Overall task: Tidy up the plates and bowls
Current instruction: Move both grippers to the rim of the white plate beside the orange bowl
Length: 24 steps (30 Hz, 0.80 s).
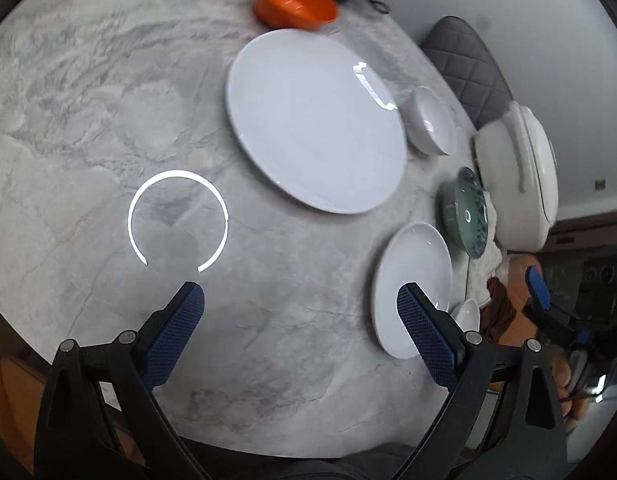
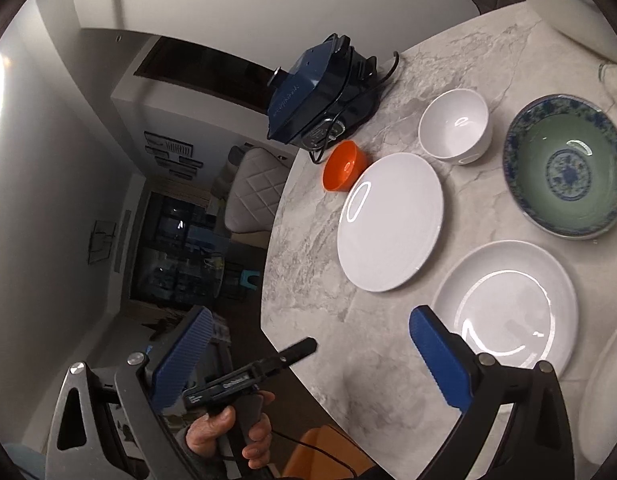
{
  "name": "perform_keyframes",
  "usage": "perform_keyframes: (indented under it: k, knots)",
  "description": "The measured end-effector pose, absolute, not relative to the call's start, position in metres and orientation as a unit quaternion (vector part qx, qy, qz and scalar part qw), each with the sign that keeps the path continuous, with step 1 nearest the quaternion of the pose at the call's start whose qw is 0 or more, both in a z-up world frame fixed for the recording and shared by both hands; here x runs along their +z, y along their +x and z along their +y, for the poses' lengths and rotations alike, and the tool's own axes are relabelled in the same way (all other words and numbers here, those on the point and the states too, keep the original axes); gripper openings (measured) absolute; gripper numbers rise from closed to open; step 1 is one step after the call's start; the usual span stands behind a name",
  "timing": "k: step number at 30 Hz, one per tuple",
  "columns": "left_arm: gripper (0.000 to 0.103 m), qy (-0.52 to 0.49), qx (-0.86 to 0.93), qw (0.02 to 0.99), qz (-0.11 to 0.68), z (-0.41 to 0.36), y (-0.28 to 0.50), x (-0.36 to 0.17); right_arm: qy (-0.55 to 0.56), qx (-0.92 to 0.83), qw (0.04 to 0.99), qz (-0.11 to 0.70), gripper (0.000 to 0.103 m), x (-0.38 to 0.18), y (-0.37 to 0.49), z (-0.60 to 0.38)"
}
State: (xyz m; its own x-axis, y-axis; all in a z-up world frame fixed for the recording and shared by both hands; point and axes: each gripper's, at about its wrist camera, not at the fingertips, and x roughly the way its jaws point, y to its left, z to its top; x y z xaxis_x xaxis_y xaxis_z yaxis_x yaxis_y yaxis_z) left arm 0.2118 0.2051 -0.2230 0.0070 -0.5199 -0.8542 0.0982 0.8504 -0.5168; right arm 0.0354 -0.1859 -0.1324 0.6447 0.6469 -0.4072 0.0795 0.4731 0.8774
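Note:
In the left wrist view a large white plate (image 1: pixel 316 120) lies mid-table, with an orange bowl (image 1: pixel 294 0) beyond it. To its right sit a small white bowl (image 1: pixel 432 120), a green-and-blue patterned bowl (image 1: pixel 466 212) and a smaller white plate (image 1: pixel 416 272). My left gripper (image 1: pixel 300 320) hovers open over bare marble, its right finger overlapping the smaller plate's near edge. The right wrist view shows the large plate (image 2: pixel 388 220), orange bowl (image 2: pixel 344 170), white bowl (image 2: pixel 454 126), patterned bowl (image 2: pixel 566 170) and smaller plate (image 2: pixel 504 304). My right gripper (image 2: pixel 312 360) is open and empty at the table edge.
A big white lidded pot (image 1: pixel 520 176) stands at the right, with a tiny white dish (image 1: pixel 468 314) near the edge. A dark blue appliance (image 2: pixel 324 96) with a cord sits behind the orange bowl. A hand (image 2: pixel 228 428) holds the left gripper's handle. Quilted chairs stand beyond the table (image 1: pixel 88 120).

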Motion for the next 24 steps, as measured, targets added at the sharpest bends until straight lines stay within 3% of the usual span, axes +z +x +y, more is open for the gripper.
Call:
perform_keyframes:
  k: [3,10,13,14,16,22,24]
  knots:
    - [0.097,-0.136,-0.241,0.706,0.652,0.231,0.273,-0.233,0.471,0.151,0.773,0.397,0.088,-0.142,0.075,-0.169]
    - [0.097,-0.008,-0.326,0.695,0.64,0.214,0.365,-0.239,0.488,0.078,0.751,0.439,0.084,-0.192,0.136,-0.168]
    - [0.097,0.015,-0.365,0.684,0.631,0.204,0.389,-0.247,0.49,0.037,0.736,0.465,0.07,-0.212,0.145,-0.175]
    - [0.095,0.022,-0.371,0.68,0.631,0.202,0.394,-0.251,0.488,0.026,0.739,0.465,0.069,-0.215,0.147,-0.178]
    - [0.08,0.014,-0.386,0.664,0.64,0.202,0.411,-0.258,0.499,0.013,0.734,0.46,0.068,-0.225,0.147,-0.187]
    - [0.065,0.025,-0.407,0.63,0.661,0.194,0.437,-0.282,0.512,0.003,0.726,0.459,0.065,-0.241,0.152,-0.199]
    - [0.065,0.024,-0.419,0.626,0.657,0.189,0.441,-0.282,0.514,0.004,0.725,0.459,0.065,-0.248,0.159,-0.201]
